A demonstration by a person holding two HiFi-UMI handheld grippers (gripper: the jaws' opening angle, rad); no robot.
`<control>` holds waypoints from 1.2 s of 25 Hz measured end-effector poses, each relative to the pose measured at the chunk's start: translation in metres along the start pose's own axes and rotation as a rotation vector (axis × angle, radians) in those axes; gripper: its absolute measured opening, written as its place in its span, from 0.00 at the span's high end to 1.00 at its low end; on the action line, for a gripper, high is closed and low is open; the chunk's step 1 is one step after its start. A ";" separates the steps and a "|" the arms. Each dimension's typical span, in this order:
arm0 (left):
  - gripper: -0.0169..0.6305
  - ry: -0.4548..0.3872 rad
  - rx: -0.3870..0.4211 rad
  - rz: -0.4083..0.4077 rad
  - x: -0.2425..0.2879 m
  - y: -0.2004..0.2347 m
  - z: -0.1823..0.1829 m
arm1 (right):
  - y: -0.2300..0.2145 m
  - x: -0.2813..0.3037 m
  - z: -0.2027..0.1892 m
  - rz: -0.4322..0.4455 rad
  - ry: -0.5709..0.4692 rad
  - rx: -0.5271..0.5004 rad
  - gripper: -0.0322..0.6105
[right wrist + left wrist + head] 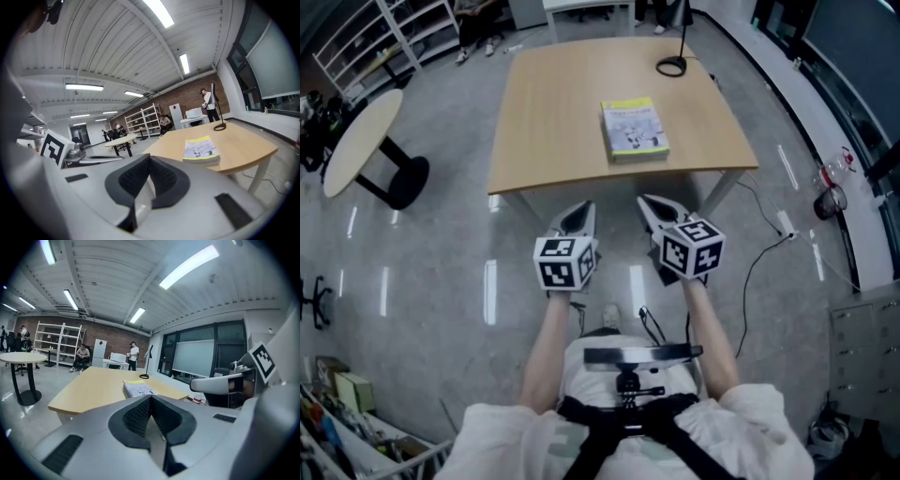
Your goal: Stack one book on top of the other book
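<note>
Closed and empty, left gripper (581, 208) and right gripper (649, 202) hang side by side just short of the wooden table (553, 141), on which the yellow-edged book (635, 128) lies (right of centre, towards the near edge).

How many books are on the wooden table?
2, apparently: a yellow-covered book lying on a second book, stacked near the table's front edge. The lower is mostly hidden.
</note>
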State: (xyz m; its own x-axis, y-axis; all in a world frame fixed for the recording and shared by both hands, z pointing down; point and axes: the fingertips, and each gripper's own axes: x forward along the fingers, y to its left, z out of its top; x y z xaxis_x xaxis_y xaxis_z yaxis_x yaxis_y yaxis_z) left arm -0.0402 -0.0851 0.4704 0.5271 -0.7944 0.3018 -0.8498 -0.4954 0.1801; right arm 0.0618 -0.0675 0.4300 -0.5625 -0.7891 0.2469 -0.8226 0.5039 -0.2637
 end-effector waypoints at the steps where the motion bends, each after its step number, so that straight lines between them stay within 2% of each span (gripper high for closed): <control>1: 0.95 -0.006 0.000 -0.001 -0.011 -0.013 -0.005 | 0.003 -0.016 -0.004 -0.001 -0.008 0.002 0.96; 6: 0.95 -0.031 -0.006 0.038 -0.088 -0.057 -0.037 | 0.045 -0.094 -0.026 0.062 -0.064 0.072 0.96; 10: 0.95 -0.038 -0.055 0.088 -0.154 -0.091 -0.074 | 0.073 -0.159 -0.059 0.071 -0.042 0.060 0.96; 15: 0.95 -0.046 -0.081 0.120 -0.220 -0.132 -0.094 | 0.102 -0.226 -0.085 0.051 -0.016 0.019 0.96; 19: 0.95 -0.074 -0.070 0.113 -0.241 -0.159 -0.084 | 0.119 -0.259 -0.077 0.090 -0.044 0.014 0.96; 22: 0.95 -0.098 -0.083 0.097 -0.250 -0.175 -0.081 | 0.125 -0.280 -0.075 0.071 -0.051 -0.026 0.96; 30: 0.95 -0.137 -0.068 0.044 -0.270 -0.203 -0.078 | 0.142 -0.321 -0.076 0.012 -0.106 -0.038 0.96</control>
State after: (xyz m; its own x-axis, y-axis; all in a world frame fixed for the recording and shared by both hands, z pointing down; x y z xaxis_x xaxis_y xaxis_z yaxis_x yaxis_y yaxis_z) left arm -0.0104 0.2570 0.4251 0.4810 -0.8578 0.1810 -0.8683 -0.4376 0.2334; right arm 0.1190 0.2839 0.3843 -0.5620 -0.8145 0.1439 -0.8195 0.5248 -0.2301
